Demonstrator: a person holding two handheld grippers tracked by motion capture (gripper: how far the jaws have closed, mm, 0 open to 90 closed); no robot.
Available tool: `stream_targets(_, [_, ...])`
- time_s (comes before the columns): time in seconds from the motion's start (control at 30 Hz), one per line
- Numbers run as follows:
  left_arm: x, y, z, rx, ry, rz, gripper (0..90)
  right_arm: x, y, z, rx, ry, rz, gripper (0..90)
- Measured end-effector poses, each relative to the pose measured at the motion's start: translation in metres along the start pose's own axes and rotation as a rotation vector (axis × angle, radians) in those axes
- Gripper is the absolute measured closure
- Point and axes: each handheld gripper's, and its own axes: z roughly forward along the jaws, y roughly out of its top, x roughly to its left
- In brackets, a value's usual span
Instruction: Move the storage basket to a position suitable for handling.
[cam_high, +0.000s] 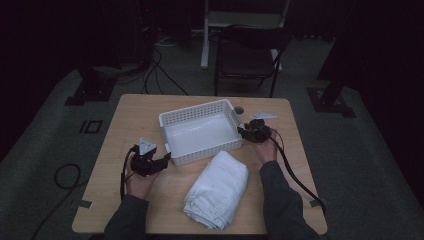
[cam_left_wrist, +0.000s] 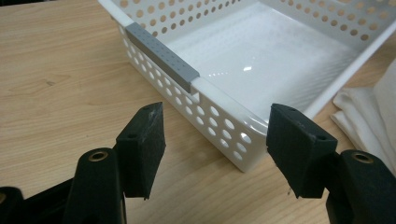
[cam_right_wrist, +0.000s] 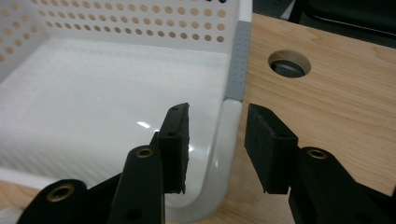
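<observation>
In the high view, a white perforated basket (cam_high: 200, 131) sat on the wooden table (cam_high: 130, 115), turned a little askew, with its inside bare. The left gripper (cam_high: 165, 159) lay at the basket's near left corner, held by the person's left hand (cam_high: 137, 182). The right gripper (cam_high: 243, 131) was at the basket's right end wall, held by the right hand (cam_high: 266, 149). A folded white cloth (cam_high: 217, 190) lay on the table just in front of the basket, between the two forearms, close to the near wall. A round hole (cam_high: 239, 109) in the tabletop and a pale flat piece (cam_high: 263, 115) lay beyond the right gripper. Behind the table stood a dark chair (cam_high: 247, 55), with cables across the grey floor.

In the left gripper view, the two black jaws stood apart with the basket's corner (cam_left_wrist: 233, 140) between them and a little beyond; the pads (cam_left_wrist: 147, 140) touched nothing, so the tool was released. A grey strip (cam_left_wrist: 161, 56) capped the rim of the end wall. The cloth's edge (cam_left_wrist: 369, 116) showed at the right, just beside the basket.

In the right gripper view, the jaws straddled the basket's end wall (cam_right_wrist: 224, 140), one pad (cam_right_wrist: 175, 144) inside and the other outside. A slight gap seemed to remain at each pad, so I could not tell whether the wall was truly clenched. A grey strip (cam_right_wrist: 237, 60) ran along the rim farther on, and the table hole (cam_right_wrist: 289, 64) lay just outside.
</observation>
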Motion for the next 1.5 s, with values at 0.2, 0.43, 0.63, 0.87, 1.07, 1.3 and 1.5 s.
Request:
stream_targets(0.2, [-0.002, 0.001, 0.001, 0.005, -0.013, 0.008, 38.8, 0.001, -0.002, 0.004, 0.011, -0.006, 0.008, 63.1])
stream_targets(0.43, [0.007, 0.003, 0.009, 0.015, -0.005, -0.02, 43.2, 0.001, -0.008, 0.005, 0.022, -0.02, 0.018, 67.2])
stream_targets(0.63, [0.013, 0.009, 0.018, 0.008, -0.019, -0.04, 49.7, 0.0, -0.01, 0.001, 0.022, -0.028, 0.036, 66.4])
stream_targets(0.87, [0.019, 0.019, 0.03, 0.017, -0.016, -0.047, 53.1, 0.0, -0.013, -0.004, 0.023, -0.041, 0.074, 65.5])
stream_targets(1.07, [0.023, 0.026, 0.036, 0.023, -0.011, -0.047, 53.5, 0.002, -0.014, -0.007, 0.028, -0.064, 0.099, 64.9])
stream_targets(1.3, [0.028, 0.028, 0.041, 0.015, -0.01, -0.058, 53.4, 0.005, -0.018, -0.012, 0.026, -0.057, 0.117, 63.5])
stream_targets(1.5, [0.029, 0.032, 0.046, 0.019, -0.005, -0.054, 53.3, 0.004, -0.023, -0.017, 0.012, -0.05, 0.145, 62.2])
